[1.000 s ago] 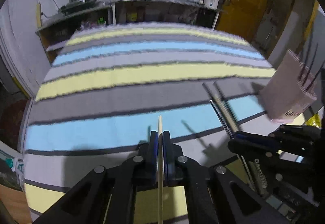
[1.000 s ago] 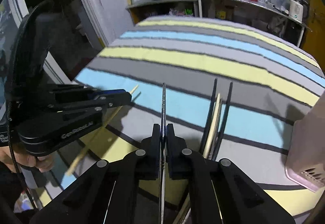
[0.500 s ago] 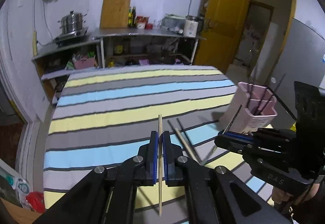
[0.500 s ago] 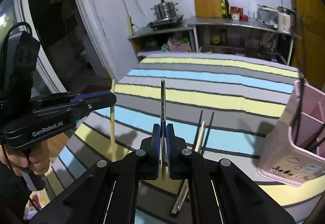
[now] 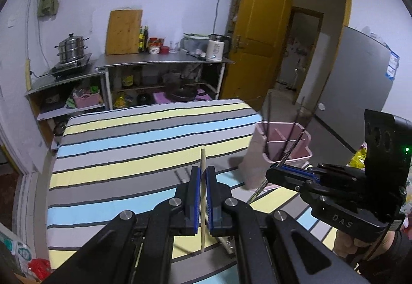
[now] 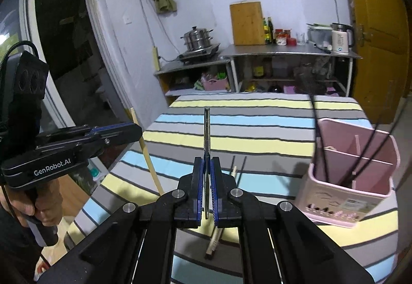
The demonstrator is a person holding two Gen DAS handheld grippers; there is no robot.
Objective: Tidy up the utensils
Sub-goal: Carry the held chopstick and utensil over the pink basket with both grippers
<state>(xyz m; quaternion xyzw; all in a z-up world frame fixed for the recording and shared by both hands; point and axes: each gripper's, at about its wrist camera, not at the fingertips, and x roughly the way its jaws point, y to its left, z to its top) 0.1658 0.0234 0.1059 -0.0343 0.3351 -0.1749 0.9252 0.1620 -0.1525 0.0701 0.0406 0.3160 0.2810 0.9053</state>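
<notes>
Both grippers risen off the cloth, left gripper [image 5: 202, 181] fingers clamping wooden chopstick [image 5: 203, 168], right gripper [image 6: 206, 173] fingers clamping dark chopstick [image 6: 206, 129], ends hidden.

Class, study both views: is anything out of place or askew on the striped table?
Yes: a few chopsticks lie loose on the tablecloth beside the pink holder instead of in it. Those already inside lean at odd angles.

Room & obstacles over the striped table [image 5: 128, 145]

Left & far part of the cloth bare, free to pass. Pink holder [image 6: 355, 181] stands at right edge w/ dark sticks poking up; loose chopsticks [image 6: 238, 170] lie just beside it, center-right. Shelves [image 5: 164, 73] close behind the far end.
</notes>
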